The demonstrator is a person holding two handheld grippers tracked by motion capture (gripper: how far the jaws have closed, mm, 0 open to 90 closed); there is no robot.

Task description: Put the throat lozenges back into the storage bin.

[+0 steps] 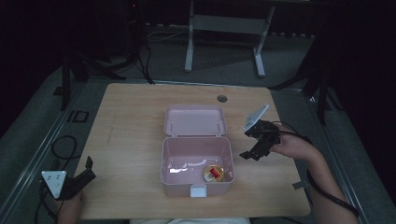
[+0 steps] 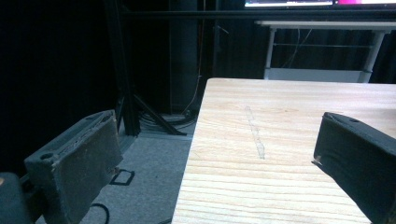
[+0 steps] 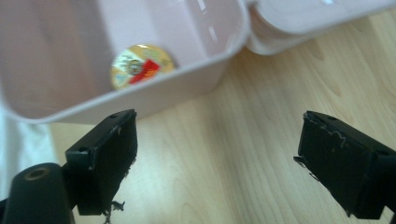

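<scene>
Seen from above on a wooden worktop: a pink box lying open, lid hinged flat behind it, a small round tin with a red-and-yellow label resting in the front right corner of the tub. Right claw held just beside the box's right wall, above the wood, jaws spread wide and gripping nothing; from its own camera, the tin visible over the near rim, bare worktop between the black jaws. Left claw parked well apart at the worktop's near left corner, also open and empty, pointed along the left edge toward the dark room. Judged as the step right after the tin's drop into the box, with the right claw clear of the tub. Likely next: closing the box, calling for a reach round to the lid's far edge, a swing forward over the tub, then a press at the front latch, perhaps with the left claw steadying the box against sliding.
</scene>
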